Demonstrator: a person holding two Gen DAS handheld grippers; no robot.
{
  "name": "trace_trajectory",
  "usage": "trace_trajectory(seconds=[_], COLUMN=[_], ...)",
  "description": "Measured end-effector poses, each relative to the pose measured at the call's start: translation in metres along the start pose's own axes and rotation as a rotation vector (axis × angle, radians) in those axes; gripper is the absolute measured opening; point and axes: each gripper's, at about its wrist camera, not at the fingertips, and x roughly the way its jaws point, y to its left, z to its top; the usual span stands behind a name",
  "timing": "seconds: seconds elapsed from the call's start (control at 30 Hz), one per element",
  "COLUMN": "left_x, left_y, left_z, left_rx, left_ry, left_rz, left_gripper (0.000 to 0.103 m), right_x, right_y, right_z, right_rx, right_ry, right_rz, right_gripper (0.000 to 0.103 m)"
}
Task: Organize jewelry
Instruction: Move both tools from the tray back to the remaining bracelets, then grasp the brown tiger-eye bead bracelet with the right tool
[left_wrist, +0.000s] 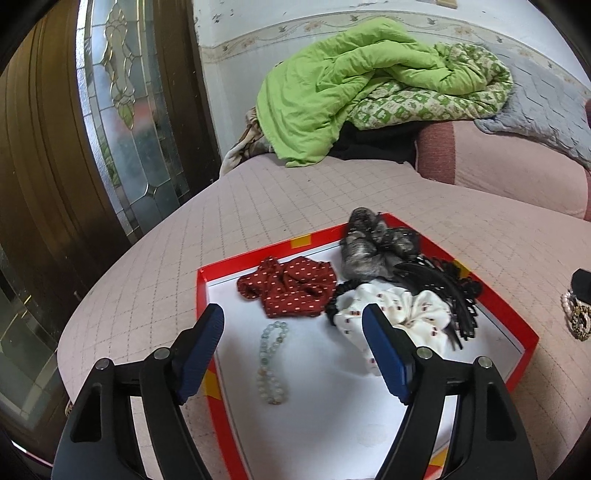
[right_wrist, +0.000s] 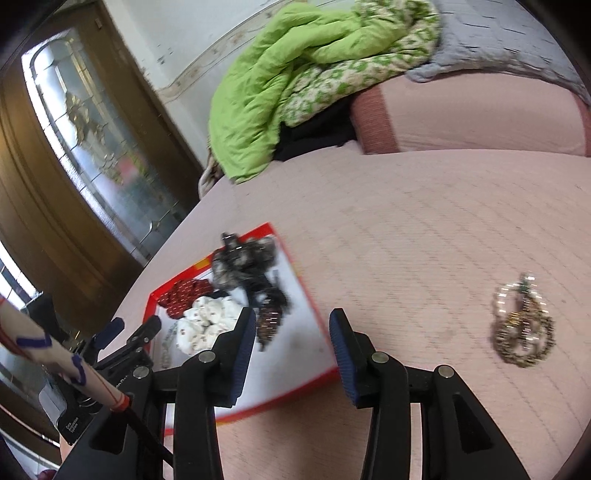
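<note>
The pale bead bracelet (left_wrist: 273, 363) lies flat on the white floor of the red box (left_wrist: 515, 325), near its left wall. In the left wrist view it is between the two fingers of the left gripper (left_wrist: 295, 347), a little toward the left one, and it touches neither pad. This gripper is wide open and holds nothing.

From the bracelet, the red dotted scrunchie (left_wrist: 291, 288) is at 12 o'clock, just beside it. The white scrunchie (left_wrist: 399, 314) is at 2 o'clock, partly behind the right finger. The black claw clips (left_wrist: 443, 291) lie on the white one at its right side, and the grey furry scrunchie (left_wrist: 369, 247) sits at the far edge of the box.

In the right wrist view the right gripper (right_wrist: 291, 354) is about half open, with nothing between the pads. Under it are the near right edge of the box (right_wrist: 317, 295) and the pink bed cover (right_wrist: 424, 221). A tangle of gold and pearl jewelry (right_wrist: 522, 325) lies on the cover at 3 o'clock from this gripper, well apart from the box. The left gripper (right_wrist: 122, 332) shows at 9 o'clock, over the box.
</note>
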Motion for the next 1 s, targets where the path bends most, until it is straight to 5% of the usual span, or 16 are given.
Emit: trace_trajectory(seconds=[0.23,0.4,0.57,0.67,0.77,1.0], left_x=[-0.007,-0.028,-0.048,-0.05,-0.051,-0.053], left_y=[-0.017,-0.027,-0.053,-0.075,-0.097,-0.154], left_z=[0.001,0.003,0.006,0.006,0.004,-0.006], left_rx=[0.032,0.028,0.059,0.092,0.123,0.266], left_ry=[-0.02,-0.107,-0.184,-0.176,-0.166,-0.147], left_rz=[0.0,-0.025,-0.12,-0.175,-0.218,-0.309], left_gripper=[0.077,0.077,0.082,0.082,0.082,0.082], right_x=[-0.024,-0.045,-0.072,-0.085,-0.087,-0.071], right_y=[-0.033,-0.063,-0.116,-0.147,-0.173,-0.204], right_z=[-0.001,0.0,-0.001,-0.003,-0.007,-0.014], right_rx=[0.041,0.075,0.172,0.229,0.297,0.401], right_ry=[-0.018,-0.039,-0.065,-0.071,-0.048,0.026], right_rz=[-0.046,-0.083,-0.133,-0.169,-0.17,-0.152], right_gripper=[0.045,0.045,0.045,0.045,0.033,0.032])
